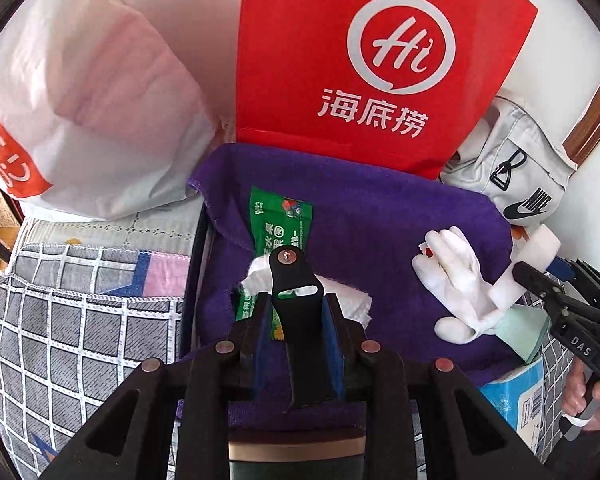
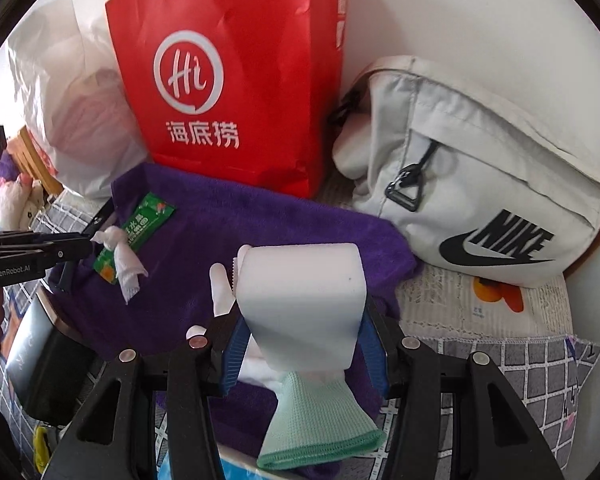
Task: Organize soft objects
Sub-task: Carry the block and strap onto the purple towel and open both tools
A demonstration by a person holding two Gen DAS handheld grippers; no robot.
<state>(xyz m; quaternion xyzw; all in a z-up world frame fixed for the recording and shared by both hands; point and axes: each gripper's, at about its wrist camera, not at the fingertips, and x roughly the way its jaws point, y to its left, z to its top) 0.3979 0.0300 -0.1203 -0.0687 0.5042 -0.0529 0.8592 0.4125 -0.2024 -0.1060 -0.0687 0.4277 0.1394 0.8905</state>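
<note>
A purple towel (image 1: 380,216) lies spread on the table; it also shows in the right wrist view (image 2: 228,232). On it lie a green snack packet (image 1: 280,220), a crumpled white tissue (image 1: 352,304) and a white glove (image 1: 456,276) with a mint-green cuff (image 2: 320,428). My left gripper (image 1: 298,312) is shut on a black strap (image 1: 296,292) above the packet. My right gripper (image 2: 304,344) is shut on a white sponge block (image 2: 300,300) and holds it over the glove.
A red paper bag (image 1: 380,60) stands behind the towel, a white plastic bag (image 1: 92,120) to its left, a grey Nike bag (image 2: 480,184) to its right. A grey checked cloth (image 1: 80,320) lies at the left. A blue tissue pack (image 1: 516,396) sits at the towel's near right.
</note>
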